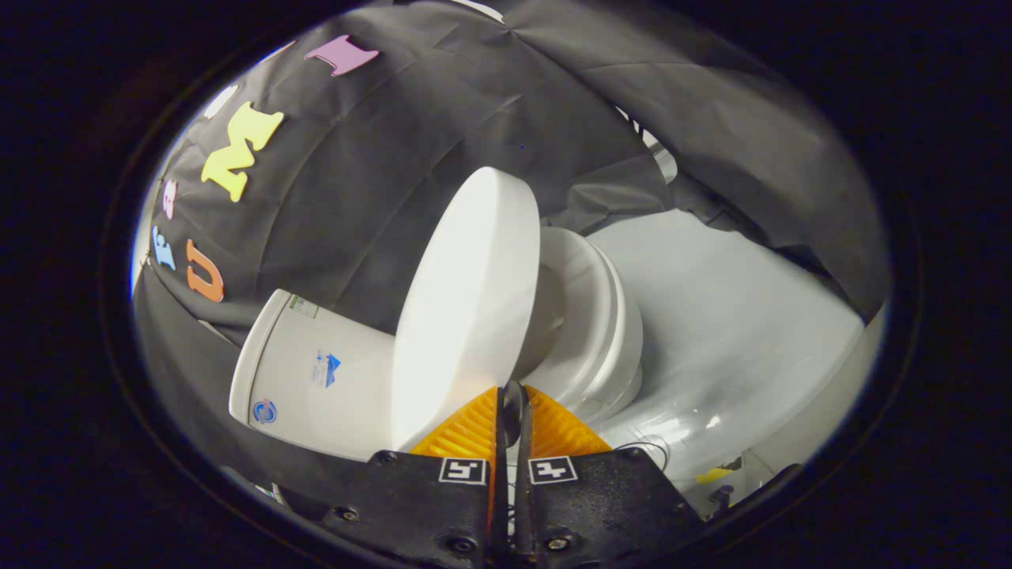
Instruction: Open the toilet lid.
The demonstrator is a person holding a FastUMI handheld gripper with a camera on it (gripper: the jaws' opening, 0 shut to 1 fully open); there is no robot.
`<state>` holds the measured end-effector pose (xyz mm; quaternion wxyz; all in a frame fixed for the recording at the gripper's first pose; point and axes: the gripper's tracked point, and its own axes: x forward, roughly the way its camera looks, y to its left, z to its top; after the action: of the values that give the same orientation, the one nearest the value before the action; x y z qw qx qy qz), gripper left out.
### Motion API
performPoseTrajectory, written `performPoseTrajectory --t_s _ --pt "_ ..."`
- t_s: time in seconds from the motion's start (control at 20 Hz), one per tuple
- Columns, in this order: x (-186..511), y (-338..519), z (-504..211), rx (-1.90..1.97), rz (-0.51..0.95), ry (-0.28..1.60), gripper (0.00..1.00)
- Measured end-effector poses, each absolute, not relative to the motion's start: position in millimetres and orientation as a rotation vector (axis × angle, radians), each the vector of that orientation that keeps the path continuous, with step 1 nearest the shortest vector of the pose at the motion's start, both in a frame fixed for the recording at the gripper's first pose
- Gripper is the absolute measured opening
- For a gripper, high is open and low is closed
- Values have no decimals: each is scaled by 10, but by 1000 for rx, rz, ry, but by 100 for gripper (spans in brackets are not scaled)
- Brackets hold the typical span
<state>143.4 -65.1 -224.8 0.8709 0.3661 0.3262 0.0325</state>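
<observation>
While the gripper (pixel 512 389) has its fingers pressed nearly together with nothing between them, the toilet lid (pixel 466 308) stands raised just ahead of their tips, its edge close to them, between tank (pixel 316 371) and seat (pixel 589 316).

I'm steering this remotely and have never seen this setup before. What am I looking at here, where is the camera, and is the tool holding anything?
The camera rides on a handheld two-finger gripper and looks forward along its fingers, so the picture is curved like a fisheye and tilted. The two fingers are closed together with almost no gap, and their tips sit right at the edge of the toilet lid; I cannot tell whether they are pinching it or just touching. The lid is already raised well off the seat, leaning back toward the tank. The toilet stands on a pale floor, with black cloth as the booth wall behind it.
</observation>
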Motion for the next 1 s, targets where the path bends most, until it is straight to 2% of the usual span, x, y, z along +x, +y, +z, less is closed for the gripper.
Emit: performPoseTrajectory --t_s 0.6,1.0 --pt "1369 -322 -1600 622 106 605 4" --pt "1339 -96 -1314 526 80 561 4"
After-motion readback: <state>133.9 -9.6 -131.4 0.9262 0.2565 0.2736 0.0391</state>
